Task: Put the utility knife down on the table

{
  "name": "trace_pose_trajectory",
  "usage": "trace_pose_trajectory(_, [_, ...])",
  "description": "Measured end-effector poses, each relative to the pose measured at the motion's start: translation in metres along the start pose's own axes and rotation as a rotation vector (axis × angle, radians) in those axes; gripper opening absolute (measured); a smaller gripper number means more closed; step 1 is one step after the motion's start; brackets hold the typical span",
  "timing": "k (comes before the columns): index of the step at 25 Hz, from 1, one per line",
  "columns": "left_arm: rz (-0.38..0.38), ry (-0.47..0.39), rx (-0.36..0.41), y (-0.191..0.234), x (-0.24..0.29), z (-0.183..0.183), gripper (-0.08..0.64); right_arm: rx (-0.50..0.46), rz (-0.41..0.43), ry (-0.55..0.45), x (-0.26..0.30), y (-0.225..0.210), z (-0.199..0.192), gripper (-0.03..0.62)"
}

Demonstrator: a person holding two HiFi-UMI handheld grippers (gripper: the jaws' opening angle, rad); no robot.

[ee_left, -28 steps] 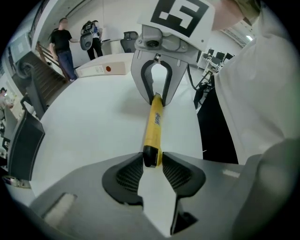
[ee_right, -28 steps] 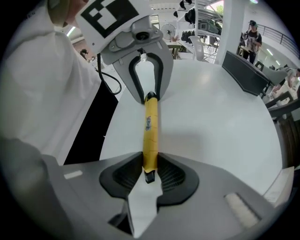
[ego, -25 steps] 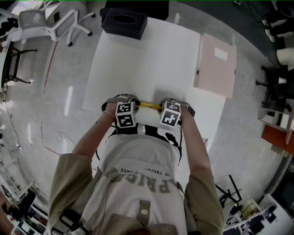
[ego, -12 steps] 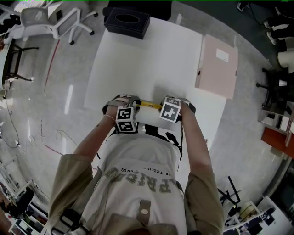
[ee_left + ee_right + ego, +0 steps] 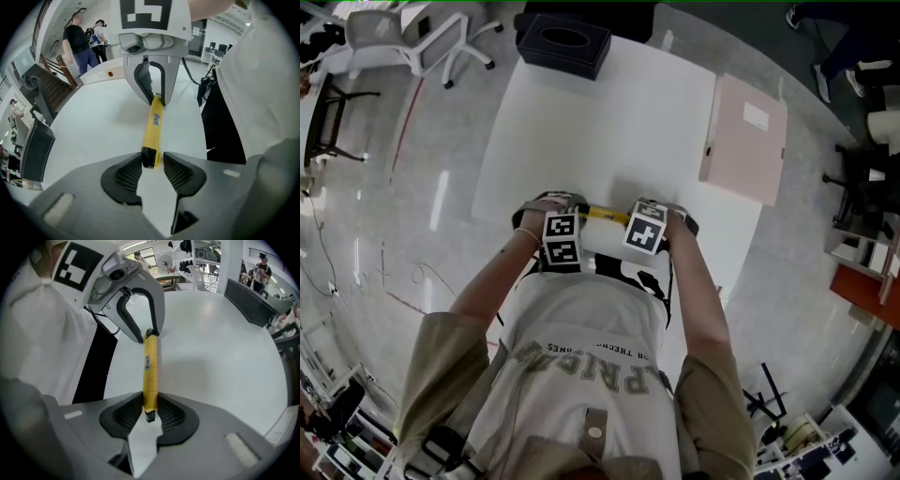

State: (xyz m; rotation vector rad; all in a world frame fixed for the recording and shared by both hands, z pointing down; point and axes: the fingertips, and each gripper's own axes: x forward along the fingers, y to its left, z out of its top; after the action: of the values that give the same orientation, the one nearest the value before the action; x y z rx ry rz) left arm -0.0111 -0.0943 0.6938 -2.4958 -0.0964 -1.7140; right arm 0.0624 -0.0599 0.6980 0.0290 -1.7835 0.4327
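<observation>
Your left hand-held gripper [image 5: 152,161] has just been closing its jaws. The black-capped end of the slim yellow plastic utility knife [image 5: 153,124] sits between its ribbed pads [image 5: 129,173], which look pressed onto it.

From there the knife runs straight across to your other hand. Its long axis lies left to right along the near edge of the white rectangular desk [image 5: 600,122], roughly level. It seems to hang just above the surface rather than rest on it, though no view settles that.

Your right hand-held gripper [image 5: 150,404] is pinching the opposite end of the yellow body, and a small dark tip [image 5: 149,416] pokes out past its jaws.

Both grippers point steeply down, so the desk lies directly beneath the knife and neither hand is the nearer one. The coming move looks like a short, even lowering of both ends together, then spreading the jaws. Letting go on one side first would likely tip the knife.
</observation>
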Motion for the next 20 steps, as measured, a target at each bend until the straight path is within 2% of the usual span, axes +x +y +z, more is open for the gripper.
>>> trace_pose_trajectory(6, [-0.031,0.007,-0.018,-0.0004,0.0007,-0.0009,0.152,-0.006,-0.055,-0.025,0.0020,0.0006,-0.0023,0.107])
trace_pose_trajectory(20, [-0.053,0.008,-0.042,-0.0003,0.0011,-0.0012,0.153,0.017,-0.065,-0.034,-0.0035,-0.0062,-0.0046,0.126])
